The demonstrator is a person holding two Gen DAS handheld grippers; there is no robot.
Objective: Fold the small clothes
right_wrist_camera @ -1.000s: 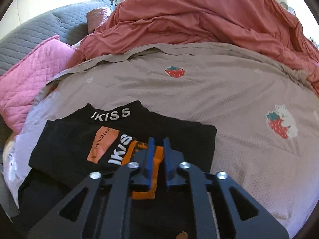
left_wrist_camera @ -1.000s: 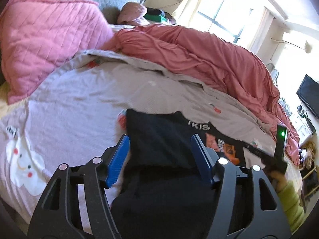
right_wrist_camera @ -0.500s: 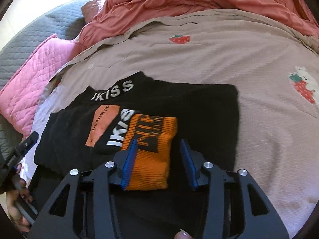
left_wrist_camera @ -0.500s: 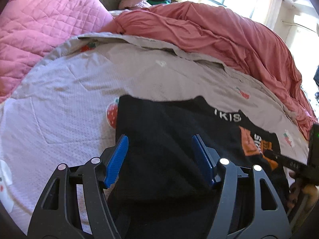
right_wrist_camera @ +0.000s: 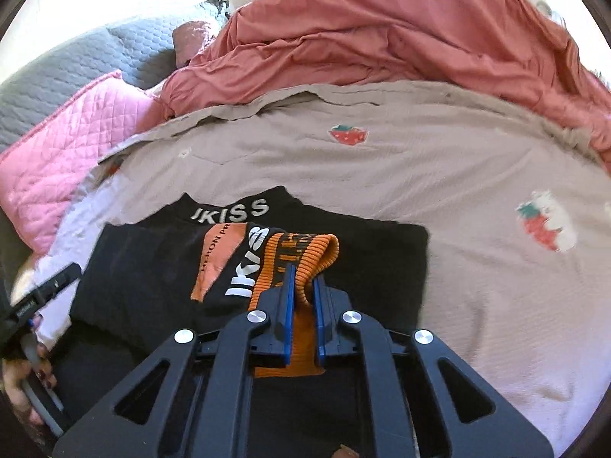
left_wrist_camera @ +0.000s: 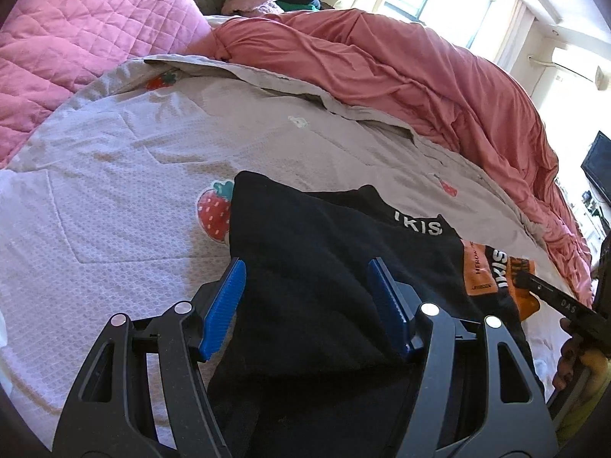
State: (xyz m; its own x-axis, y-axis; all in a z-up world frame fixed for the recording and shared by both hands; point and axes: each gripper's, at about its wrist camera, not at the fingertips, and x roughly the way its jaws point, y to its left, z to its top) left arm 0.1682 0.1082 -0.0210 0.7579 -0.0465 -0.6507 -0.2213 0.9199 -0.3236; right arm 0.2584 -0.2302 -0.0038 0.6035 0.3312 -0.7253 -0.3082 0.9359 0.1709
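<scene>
Laid flat on the grey-beige strawberry-print bedspread, near its front edge: a black garment with white "IKISS" lettering on its collar band and an orange patch on its front. Folded onto that front, an orange ribbed cuff with black lettering.

Right gripper clenched on the orange ribbed cuff, blue pads pressed against it from either side with only a narrow strip of orange showing between them; jaws just been closing, cuff pinched and bunched up into a hump ahead of the tips. Seen also from the left wrist camera as a dark bar reaching in from the right edge, touching the orange patch area.

Left gripper released, blue fingers standing wide apart over the near left part of the black garment. Black cloth between and under them, humped slightly; not gripped, though hard to say whether the right-hand pad brushes the fabric, dark on dark as it is. Left corner of the garment lying over a printed strawberry.

Behind the bedspread, a rumpled salmon-red duvet piled along the far side. To the left, a pink quilted pillow, and beyond it grey quilted padding. Bright window at the back of the room.
</scene>
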